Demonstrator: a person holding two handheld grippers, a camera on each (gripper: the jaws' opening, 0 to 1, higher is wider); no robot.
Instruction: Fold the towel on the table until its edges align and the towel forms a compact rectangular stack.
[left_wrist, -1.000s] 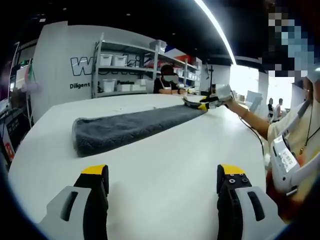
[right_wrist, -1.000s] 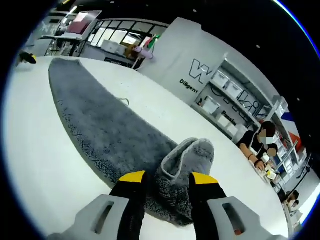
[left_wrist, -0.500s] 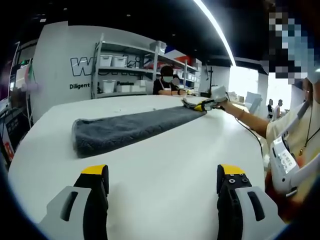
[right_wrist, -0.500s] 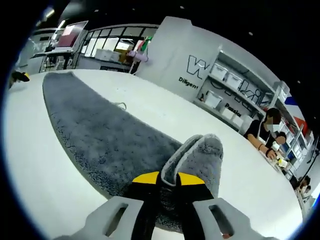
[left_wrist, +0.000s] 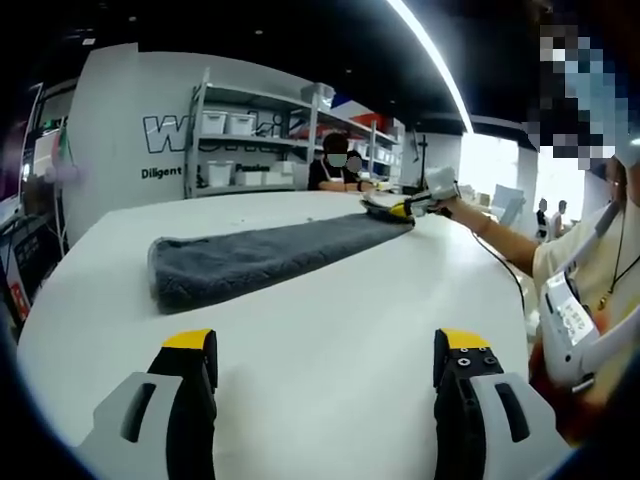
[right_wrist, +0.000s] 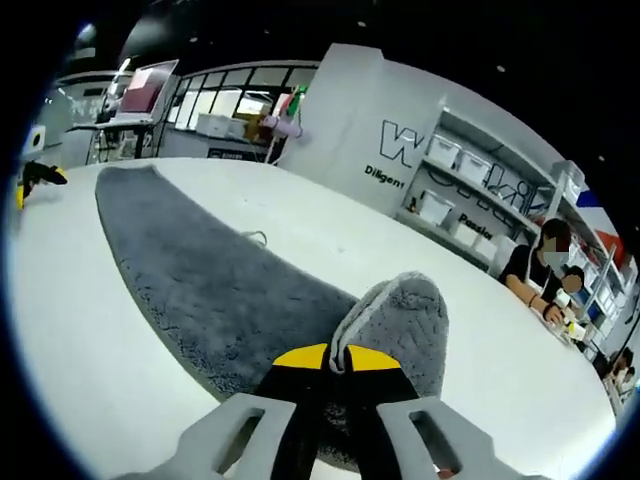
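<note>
Grey towel (right_wrist: 210, 290) pinched by right tongs (right_wrist: 335, 357)

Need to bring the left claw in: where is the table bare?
Bare table lies between the left claw and the towel's long near edge. It is crowded at the far end, where the right claw pinches the towel.

left gripper (left_wrist: 325, 365): jaws wide apart | right gripper (right_wrist: 336, 358): jaws pinched together
</note>
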